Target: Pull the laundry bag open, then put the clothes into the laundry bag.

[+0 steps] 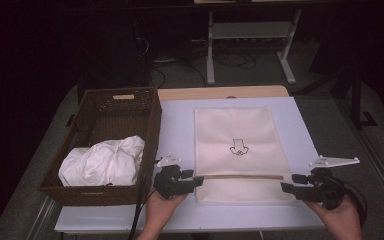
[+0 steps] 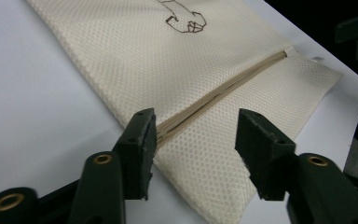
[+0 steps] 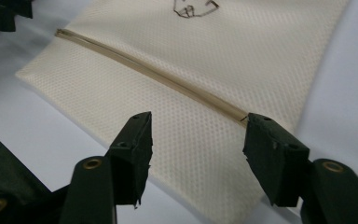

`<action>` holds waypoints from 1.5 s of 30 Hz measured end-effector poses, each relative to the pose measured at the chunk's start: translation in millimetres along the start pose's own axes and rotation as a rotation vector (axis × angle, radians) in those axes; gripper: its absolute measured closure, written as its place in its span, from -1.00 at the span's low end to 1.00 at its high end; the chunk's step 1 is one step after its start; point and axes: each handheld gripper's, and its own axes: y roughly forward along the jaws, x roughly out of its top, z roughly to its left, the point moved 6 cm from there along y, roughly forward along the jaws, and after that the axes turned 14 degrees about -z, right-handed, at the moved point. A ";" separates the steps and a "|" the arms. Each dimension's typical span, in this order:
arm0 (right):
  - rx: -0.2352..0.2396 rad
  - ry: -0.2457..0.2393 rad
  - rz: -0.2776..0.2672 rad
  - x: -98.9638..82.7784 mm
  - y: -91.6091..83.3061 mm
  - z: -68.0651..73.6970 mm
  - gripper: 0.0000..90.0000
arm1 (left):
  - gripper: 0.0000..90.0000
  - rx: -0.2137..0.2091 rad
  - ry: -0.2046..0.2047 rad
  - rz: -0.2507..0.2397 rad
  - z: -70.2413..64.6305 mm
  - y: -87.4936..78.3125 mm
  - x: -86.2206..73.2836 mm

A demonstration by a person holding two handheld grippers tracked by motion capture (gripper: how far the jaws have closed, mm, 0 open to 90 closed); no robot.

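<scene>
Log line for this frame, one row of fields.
left gripper: open, at mesh bag's left edge | right gripper: open, at its right edge | bag: flat on table | basket: holds white cloth

Dim room; grey floor, white shelf frame behind.

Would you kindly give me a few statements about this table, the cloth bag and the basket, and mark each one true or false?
1. The cream mesh bag lies flat on the table. True.
2. The wicker basket sits to the right of the bag. False: it sits to the left.
3. The basket holds crumpled white cloth. True.
4. The left tool is clamped on the bag's edge. False: its jaws stand open at the zip end.
5. The bag has a small line drawing on it. True.
6. The right tool is lifting the bag. False: its jaws are open and the bag lies flat.
</scene>
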 end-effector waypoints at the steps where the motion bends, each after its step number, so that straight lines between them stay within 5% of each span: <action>1: 0.005 -0.006 -0.002 1.2 1.4 1.2 -0.13 | -0.04 0.002 0.004 0.002 -0.7 0.2 1.1; 9: 0.075 -0.095 -0.024 15.4 18.2 5.4 -0.27 | -0.26 -0.047 0.008 0.007 -4.1 1.9 12.5; 17: 0.157 -0.118 -0.020 27.1 43.3 7.4 -0.34 | -0.35 -0.093 0.010 0.013 -9.5 3.0 30.4; 24: 0.177 -0.179 -0.003 30.9 62.0 12.4 -0.35 | -0.38 -0.111 0.017 0.008 -13.5 -0.4 42.2; 34: 0.224 -0.237 0.004 34.7 75.1 28.1 -0.37 | -0.45 -0.185 0.040 0.021 -18.1 -17.1 61.5; 38: 0.234 -0.256 -0.013 39.5 81.0 34.4 -0.40 | -0.46 -0.255 0.034 0.042 -15.5 -31.6 71.6; 45: 0.245 -0.261 -0.043 44.8 79.9 40.3 -0.40 | -0.47 -0.301 0.025 0.054 -2.4 -57.0 90.2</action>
